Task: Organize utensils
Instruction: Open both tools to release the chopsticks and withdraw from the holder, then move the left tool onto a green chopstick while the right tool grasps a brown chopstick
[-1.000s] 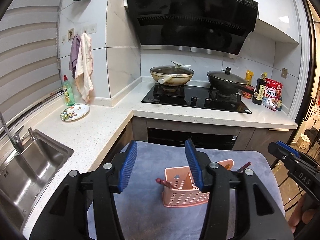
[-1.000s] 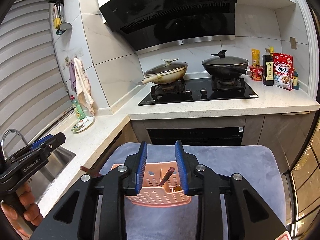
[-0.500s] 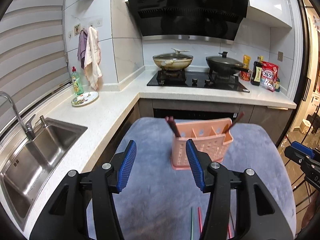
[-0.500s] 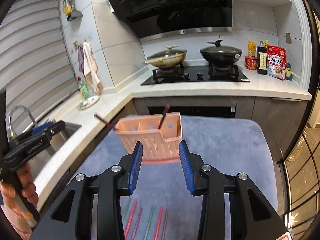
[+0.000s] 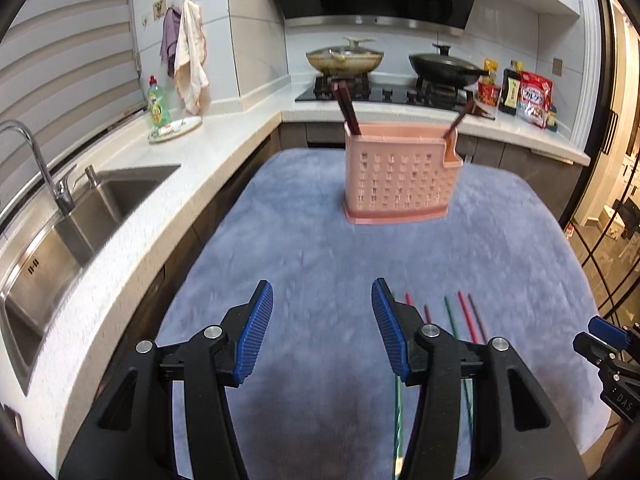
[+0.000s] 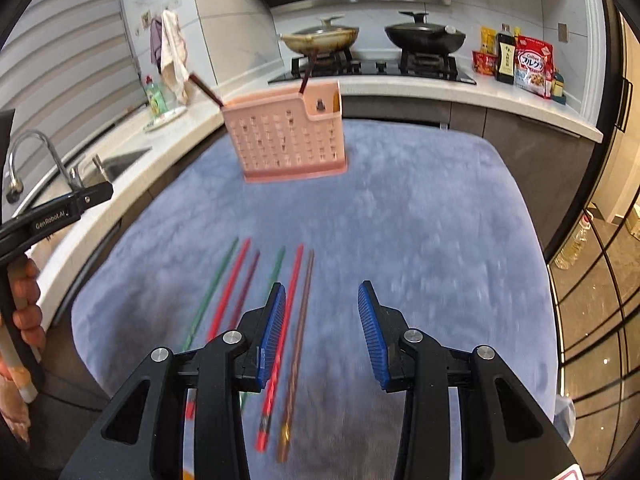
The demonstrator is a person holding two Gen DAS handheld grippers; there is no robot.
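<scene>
Starting at the left, a steel sink [image 5: 100, 216] with a curved faucet is set into a speckled white countertop [image 5: 208, 148]. Beside it, a table is draped in a plush grey-blue cloth [image 6: 420, 220]. The left gripper [image 5: 322, 332], black with ribbed blue pads, is held apart over bare cloth, nothing between its jaws. A perforated pink plastic utensil holder [image 6: 288, 140] stands upright at the far end, dark chopsticks leaning inside. Six slender chopsticks [image 6: 240, 280], green, red and brown, are laid side by side on the near cloth. The right gripper [image 6: 322, 332] is likewise parted, unclamped, above the brown one.
</scene>
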